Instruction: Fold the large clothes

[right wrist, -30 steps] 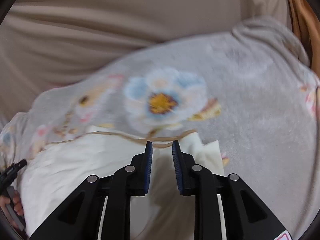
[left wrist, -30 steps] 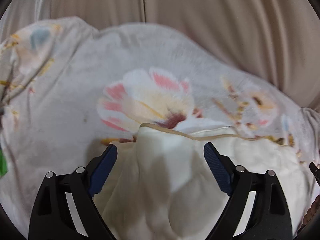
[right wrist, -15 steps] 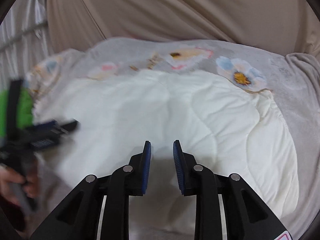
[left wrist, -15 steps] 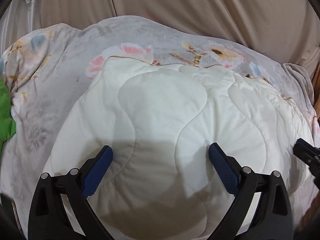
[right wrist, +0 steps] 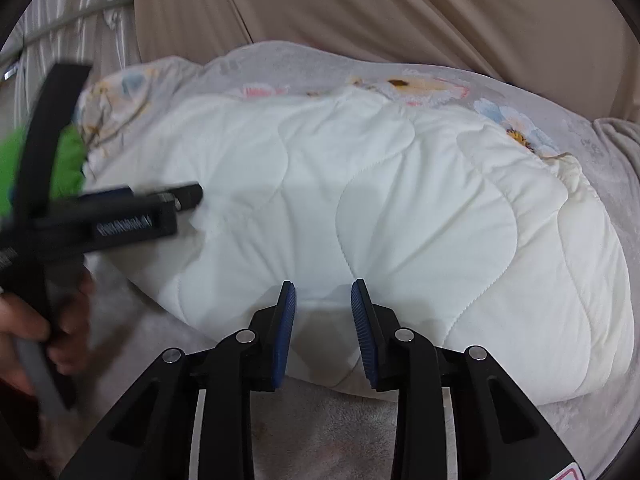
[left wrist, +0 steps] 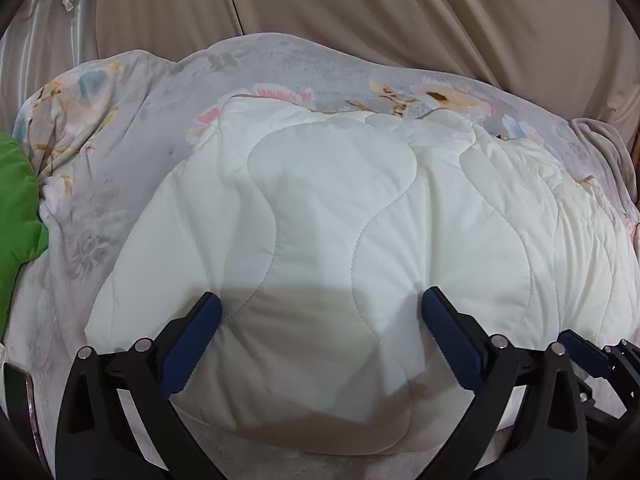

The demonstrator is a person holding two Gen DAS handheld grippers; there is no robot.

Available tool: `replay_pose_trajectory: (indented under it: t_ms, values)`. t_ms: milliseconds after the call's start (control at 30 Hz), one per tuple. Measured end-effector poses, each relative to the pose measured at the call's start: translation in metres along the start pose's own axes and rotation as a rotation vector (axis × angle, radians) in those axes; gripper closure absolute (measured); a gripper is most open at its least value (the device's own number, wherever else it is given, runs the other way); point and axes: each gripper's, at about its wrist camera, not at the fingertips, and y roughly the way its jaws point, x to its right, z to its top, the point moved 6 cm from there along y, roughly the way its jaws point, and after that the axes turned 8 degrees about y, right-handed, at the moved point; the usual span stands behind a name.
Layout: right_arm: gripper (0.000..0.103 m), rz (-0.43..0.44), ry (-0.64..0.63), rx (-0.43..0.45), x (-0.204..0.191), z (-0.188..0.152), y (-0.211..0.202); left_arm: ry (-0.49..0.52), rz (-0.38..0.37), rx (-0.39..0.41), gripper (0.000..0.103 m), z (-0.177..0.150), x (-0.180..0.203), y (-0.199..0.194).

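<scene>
White quilt (left wrist: 320, 216) is lying folded on the floral blanket (left wrist: 132, 128), filling the mid-scene. Looking soft, puffy, light; prob. slumping when lifted, so grab near edge corners, not the middle. Left gripper (left wrist: 320, 340) is hovering w/ jaws wide, empty. Right gripper (right wrist: 323, 332) is sitting narrow, holding nothing.

White quilt (left wrist: 320, 220) folded on grey floral blanket (left wrist: 120, 140), green cloth (left wrist: 16, 208) at left.
</scene>
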Motion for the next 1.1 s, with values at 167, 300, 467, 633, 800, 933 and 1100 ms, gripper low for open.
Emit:
replay_pose_trajectory:
  t_ms: [167,300,467,633,800,933,1100]
  values:
    - [0.072,0.067,0.060,0.012,0.001,0.013,-0.020,0.011,0.009,0.009,0.005,-0.004,0.001,-0.002]
    - [0.072,0.093,0.052,-0.030,-0.005,0.010,-0.009,0.015,0.010,0.015,0.005,-0.006,0.002,-0.003]
    - [0.069,0.052,-0.031,-0.043,-0.016,-0.003,0.000,0.029,-0.003,0.026,0.005,-0.010,0.002,-0.007]
    - [0.069,0.144,0.051,0.003,-0.006,0.043,-0.022,0.042,-0.025,0.035,0.005,-0.019,0.001,-0.011]
    - [0.069,0.136,0.145,0.072,0.021,0.116,-0.007,0.039,-0.034,0.049,0.005,-0.023,0.002,-0.012]
    - [0.073,0.118,0.194,-0.020,0.031,0.141,0.054,0.034,-0.044,0.059,0.005,-0.025,0.003,-0.012]
    - [0.081,0.094,0.178,-0.148,0.028,0.129,0.113,0.033,-0.048,0.069,0.005,-0.026,0.005,-0.012]
